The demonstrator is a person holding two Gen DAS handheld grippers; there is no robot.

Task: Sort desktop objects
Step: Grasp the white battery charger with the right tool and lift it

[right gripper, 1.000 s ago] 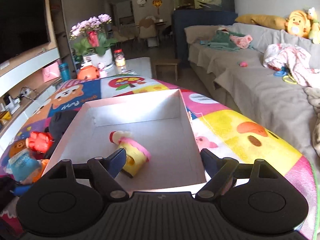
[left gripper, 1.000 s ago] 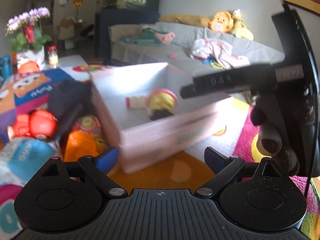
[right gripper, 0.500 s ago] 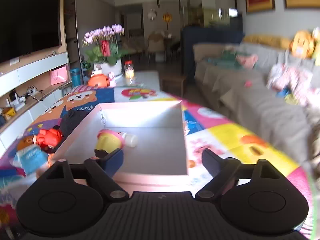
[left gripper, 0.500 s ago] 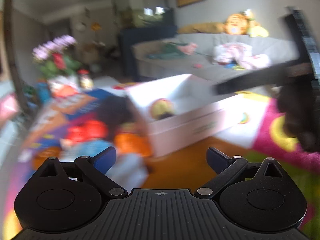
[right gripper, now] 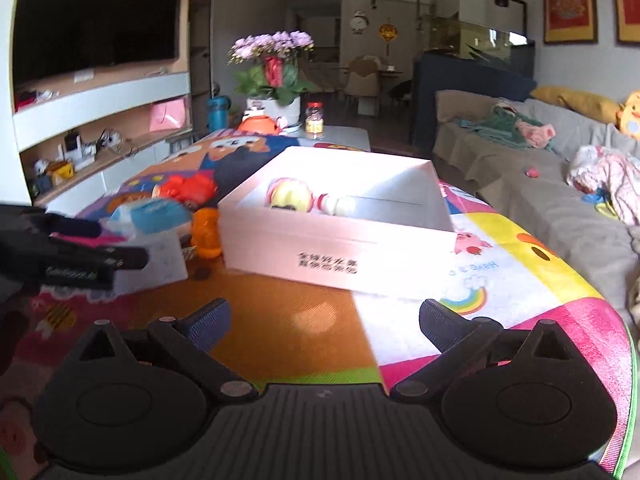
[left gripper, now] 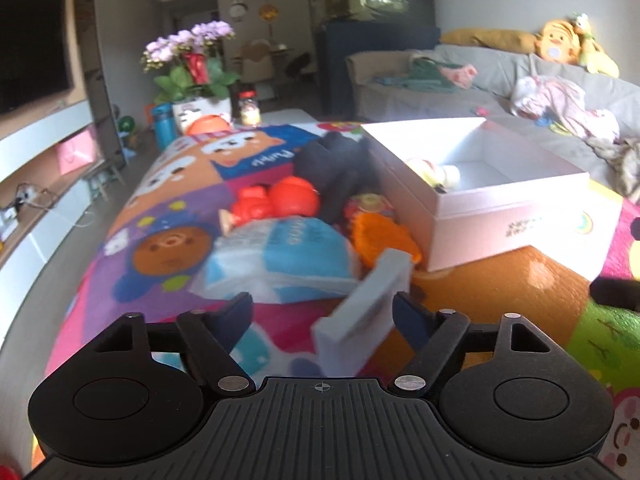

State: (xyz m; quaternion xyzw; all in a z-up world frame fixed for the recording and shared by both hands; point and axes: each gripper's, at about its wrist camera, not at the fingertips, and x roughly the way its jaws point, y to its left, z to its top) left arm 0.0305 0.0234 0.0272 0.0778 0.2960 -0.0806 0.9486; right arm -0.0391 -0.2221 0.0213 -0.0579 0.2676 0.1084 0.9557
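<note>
Grey and flat, a small box (left gripper: 362, 312) sits between the fingertips of the left gripper (left gripper: 323, 314) in the left wrist view, tilted, its far end reaching toward an orange toy (left gripper: 380, 236); the jaws have just been closing, the right pad (left gripper: 408, 314) seems to touch the box's edge while the left pad (left gripper: 236, 312) stands clear of it, so no firm pinch shows. Just beyond lies a blue-and-white soft pack (left gripper: 280, 260), and behind it a red toy figure (left gripper: 276, 200) and a dark cloth bundle (left gripper: 340, 164), all heaped on the colourful cartoon mat (left gripper: 168, 216). To the right stands the open white carton (left gripper: 516, 208), with a yellow toy (left gripper: 432, 172) lying inside against its near left wall. A potted orchid (left gripper: 192, 60) and a grey sofa (left gripper: 460, 80) fill the background. In the right wrist view the right gripper (right gripper: 325, 322) hovers over an orange patch of the mat (right gripper: 280, 320), its fingers spread wide with nothing between them; the jaws have just been opening further. The white carton (right gripper: 340, 248) lies straight ahead, printed text on its near wall, and the yellow toy (right gripper: 290, 196) rests inside beside a small white bottle-like piece (right gripper: 338, 204). Left of the carton the orange toy (right gripper: 206, 232), the blue-and-white pack (right gripper: 152, 212) and the red figure (right gripper: 188, 188) are heaped close together. At the left edge the other gripper's dark body (right gripper: 60, 256) reaches in over the pale box (right gripper: 156, 260).
</note>
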